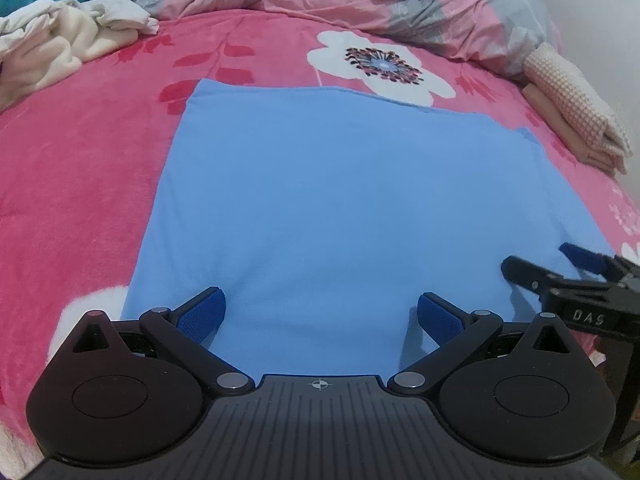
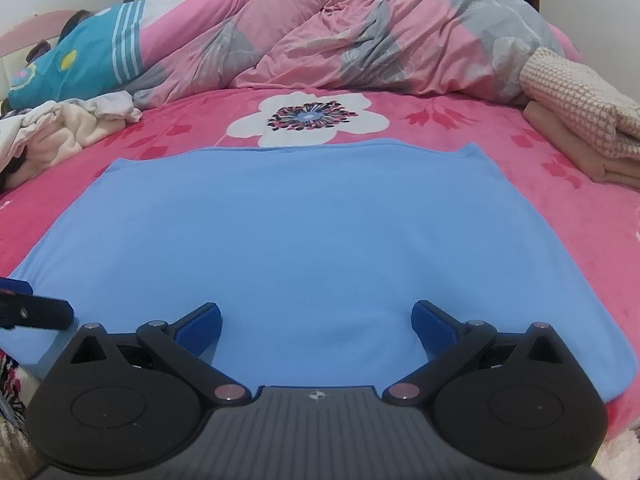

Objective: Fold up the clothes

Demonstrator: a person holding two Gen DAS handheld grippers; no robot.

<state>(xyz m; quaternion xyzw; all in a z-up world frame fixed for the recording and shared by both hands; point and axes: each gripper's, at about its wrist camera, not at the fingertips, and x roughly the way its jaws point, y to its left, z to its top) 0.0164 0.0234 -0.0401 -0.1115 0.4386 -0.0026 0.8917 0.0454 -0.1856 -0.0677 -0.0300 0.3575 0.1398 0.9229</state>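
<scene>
A light blue garment (image 1: 328, 208) lies flat and smooth on the pink flowered bed cover (image 1: 80, 184), folded into a broad rectangle. My left gripper (image 1: 320, 316) hovers open over its near edge, blue pads wide apart, nothing between them. In the right wrist view the same blue garment (image 2: 304, 240) fills the middle, and my right gripper (image 2: 316, 320) is open above its near edge. The right gripper (image 1: 560, 276) also shows at the right of the left wrist view, over the garment's right edge. One finger of the left gripper (image 2: 36, 312) enters the right wrist view at far left.
A crumpled pink and grey quilt (image 2: 360, 32) lies along the back of the bed. Loose white clothes (image 1: 60, 48) are heaped at the far left. A folded stack topped by a checked knit piece (image 2: 580, 128) sits at the far right. A teal pillow (image 2: 80, 68) is at back left.
</scene>
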